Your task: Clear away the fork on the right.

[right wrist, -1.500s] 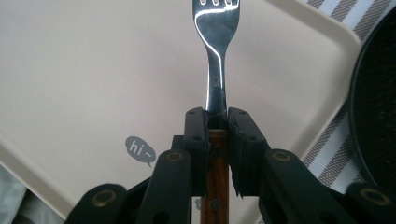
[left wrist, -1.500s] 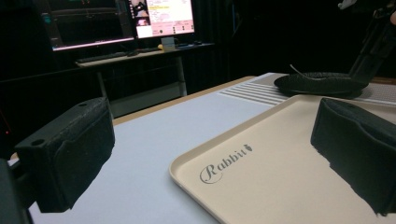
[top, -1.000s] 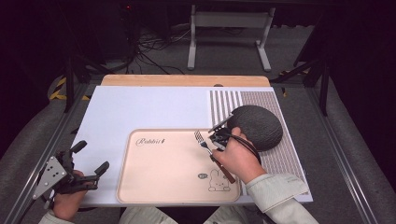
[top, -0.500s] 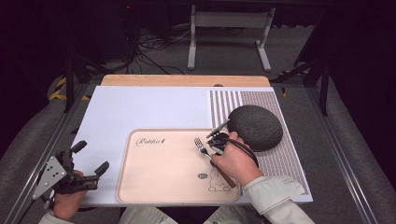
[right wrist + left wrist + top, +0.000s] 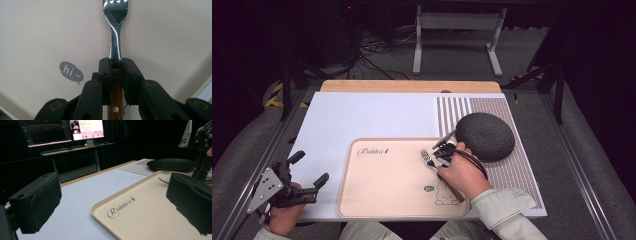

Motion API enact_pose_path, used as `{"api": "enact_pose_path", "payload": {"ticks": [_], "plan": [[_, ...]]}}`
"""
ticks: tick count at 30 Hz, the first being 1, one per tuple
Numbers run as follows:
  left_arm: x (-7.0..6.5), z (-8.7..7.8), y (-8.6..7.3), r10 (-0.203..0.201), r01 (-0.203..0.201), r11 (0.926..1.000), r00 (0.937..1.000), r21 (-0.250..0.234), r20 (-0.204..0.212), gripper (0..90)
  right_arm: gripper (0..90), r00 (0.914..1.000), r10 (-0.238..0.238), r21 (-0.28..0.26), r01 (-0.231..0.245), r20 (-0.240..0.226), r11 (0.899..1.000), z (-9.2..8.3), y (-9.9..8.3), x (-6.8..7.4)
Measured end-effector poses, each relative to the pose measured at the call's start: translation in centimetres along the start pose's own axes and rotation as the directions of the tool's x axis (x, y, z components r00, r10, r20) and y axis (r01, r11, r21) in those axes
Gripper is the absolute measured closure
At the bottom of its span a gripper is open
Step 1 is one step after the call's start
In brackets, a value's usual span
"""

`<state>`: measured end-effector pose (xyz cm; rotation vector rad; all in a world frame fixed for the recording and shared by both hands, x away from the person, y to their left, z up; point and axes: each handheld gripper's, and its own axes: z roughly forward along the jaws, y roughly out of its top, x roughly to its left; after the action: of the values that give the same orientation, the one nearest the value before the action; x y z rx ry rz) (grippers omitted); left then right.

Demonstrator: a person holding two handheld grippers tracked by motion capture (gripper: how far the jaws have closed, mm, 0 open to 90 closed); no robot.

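Jaws: the right gripper (image 5: pixel 116 62) is clamped on the fork (image 5: pixel 115 32) where the wooden handle meets the steel neck; the left gripper (image 5: pixel 110 202) stands wide apart with nothing between its pads.

Table (image 5: pixel 362 115): white top beneath both grippers, with a striped and dotted band on the side beyond the right gripper.

Tray (image 5: pixel 382 185): beige, directly under the right jaws and just beside the left ones. In the left gripper view its near corner and the word "Rabbit" lie between the two pads, farther off.

Mat (image 5: pixel 484 136): dark, round, domed, just beyond the right gripper and off the tray.

Fork: steel head and neck project straight ahead of the right jaws, in line with them; the wooden handle with its rivet runs back between them toward the hand (image 5: pixel 462 172). The tines appear low over the tray, though whether they touch it cannot be told. A grey "hi~" bubble (image 5: pixel 70 71) is printed on the tray to the left of the jaws in the right gripper view.

Risk: the hold sits near the handle's front end, so the long handle behind could lever the fork about the pads and tilt it if the tines press on the tray. A smooth neck could also slide forward if the clamp eases. The idle left gripper, near the tray edge, could nudge the tray.
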<state>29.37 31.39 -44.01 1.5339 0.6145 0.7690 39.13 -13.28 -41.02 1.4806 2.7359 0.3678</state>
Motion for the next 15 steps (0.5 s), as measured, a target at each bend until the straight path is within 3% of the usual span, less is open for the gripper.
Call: {"api": "enact_pose_path", "payload": {"ticks": [8, 12, 15], "plan": [[0.04, -0.04, 0.01, 0.003, -0.003, 1.0000, 1.0000, 0.000, -0.006, 0.5, 77.8, 1.0000, -0.009, 0.000, 0.009, -0.003, 1.000, 0.24, 0.13, 0.06], [0.04, -0.04, 0.00, 0.002, -0.002, 1.0000, 1.0000, 0.000, -0.006, 0.5, 70.9, 0.9997, -0.024, -0.007, 0.024, 0.010, 1.000, 0.20, 0.19, 0.02], [0.00, -0.02, 0.00, 0.000, 0.000, 1.0000, 1.0000, -0.003, -0.006, 0.5, 70.6, 0.9992, -0.036, -0.023, 0.037, 0.017, 0.999, -0.10, 0.29, 0.13]]}}
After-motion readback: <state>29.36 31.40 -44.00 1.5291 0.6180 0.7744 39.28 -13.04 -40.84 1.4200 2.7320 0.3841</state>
